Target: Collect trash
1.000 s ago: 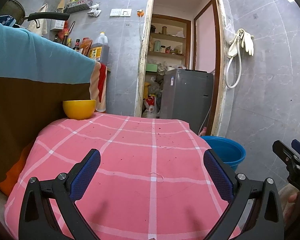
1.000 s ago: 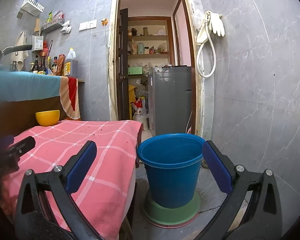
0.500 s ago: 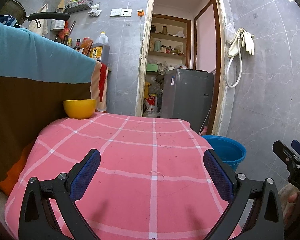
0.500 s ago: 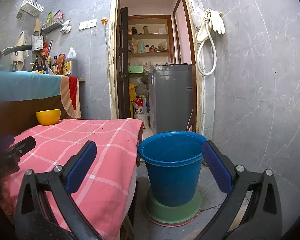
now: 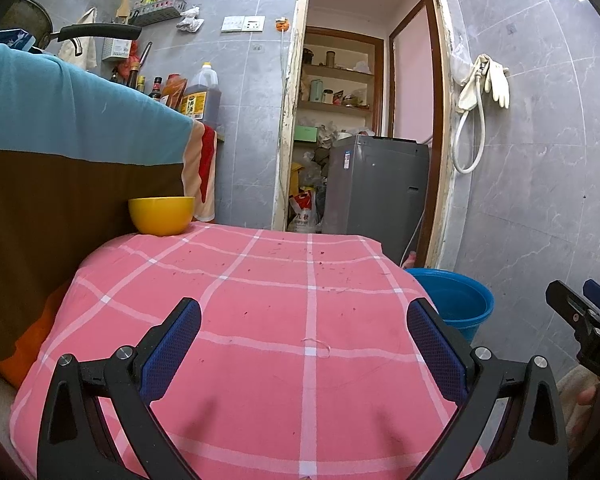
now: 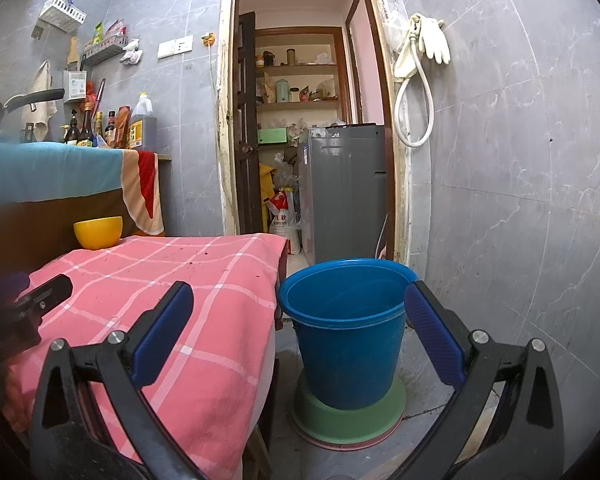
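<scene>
Grippers first: our left gripper point(image 5: 304, 344) hangs spread wide over the pink checked cloth point(image 5: 260, 300), holding nothing; our right gripper point(image 6: 300, 332), equally spread, faces the blue bucket point(image 6: 346, 344) just beside the table. Trash itself we cannot make out.

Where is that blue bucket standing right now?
The blue bucket stands on the floor on a green base, just right of the pink-checked table, below the doorway with the grey washing machine; right view shows it best.
</scene>
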A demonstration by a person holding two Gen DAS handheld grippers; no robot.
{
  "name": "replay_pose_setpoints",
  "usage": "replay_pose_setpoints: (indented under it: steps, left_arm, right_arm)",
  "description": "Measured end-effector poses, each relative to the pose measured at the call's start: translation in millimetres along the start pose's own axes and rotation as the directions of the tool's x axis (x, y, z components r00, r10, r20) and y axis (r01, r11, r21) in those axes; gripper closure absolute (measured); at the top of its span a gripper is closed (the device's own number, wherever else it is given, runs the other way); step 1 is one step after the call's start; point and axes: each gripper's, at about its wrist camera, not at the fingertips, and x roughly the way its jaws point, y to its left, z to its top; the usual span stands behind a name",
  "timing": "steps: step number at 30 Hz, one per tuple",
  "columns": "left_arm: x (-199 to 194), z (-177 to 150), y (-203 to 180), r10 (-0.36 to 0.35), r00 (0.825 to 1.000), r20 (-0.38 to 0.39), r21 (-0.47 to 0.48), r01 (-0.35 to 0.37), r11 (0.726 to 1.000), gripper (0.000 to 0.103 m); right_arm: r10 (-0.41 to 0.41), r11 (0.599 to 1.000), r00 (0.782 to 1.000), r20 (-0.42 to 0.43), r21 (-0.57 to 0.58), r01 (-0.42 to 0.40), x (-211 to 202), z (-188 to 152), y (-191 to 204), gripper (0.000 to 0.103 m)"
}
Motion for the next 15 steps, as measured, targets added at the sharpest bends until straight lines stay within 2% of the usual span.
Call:
replay_pose_setpoints:
  steps: [15]
  left_arm:
    - [-2.0,-1.2,-0.8,0.003,1.000,0.003,0.002,-0.003,1.000,0.002]
  right_arm:
    - [0.000,1.000,1.000,-0.001,0.003,0.000,-0.4,0.4,1.4,0.000]
